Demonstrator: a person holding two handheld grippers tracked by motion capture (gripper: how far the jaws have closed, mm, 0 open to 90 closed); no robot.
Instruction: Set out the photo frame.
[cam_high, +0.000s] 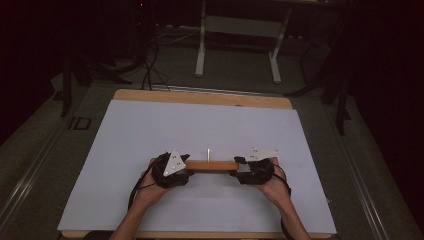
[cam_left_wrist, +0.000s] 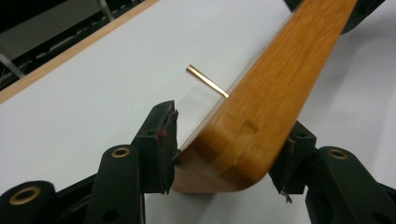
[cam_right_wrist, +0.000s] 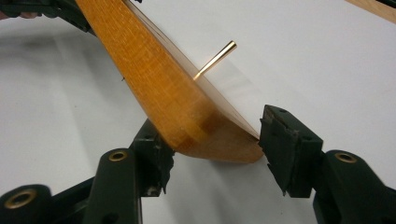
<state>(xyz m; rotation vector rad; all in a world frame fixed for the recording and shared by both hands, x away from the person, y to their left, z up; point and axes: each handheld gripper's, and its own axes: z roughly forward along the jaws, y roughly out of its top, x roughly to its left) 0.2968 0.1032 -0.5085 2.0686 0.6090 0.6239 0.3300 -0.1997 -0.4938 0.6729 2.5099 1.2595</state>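
Thing: I see a flat, rounded-edge honey-brown wooden board (cam_high: 211, 165) with a thin brass peg (cam_high: 208, 153), apparently a clear sheet on one face.
Place: between both grippers, over the white tabletop (cam_high: 150, 130).
Left hand-held gripper (cam_left_wrist: 224, 154): clamped on one board end.
Right hand-held gripper (cam_right_wrist: 212, 149): one pad touching, other just clear.

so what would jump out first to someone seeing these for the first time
The wooden board with a thin brass-coloured pin rising from it, held between two hand-held grippers near the front middle of the pale table top. The left gripper clamps one rounded end, pads pressed on both sides. At the other end the right gripper straddles the board, one pad touching its edge and the other at its corner.
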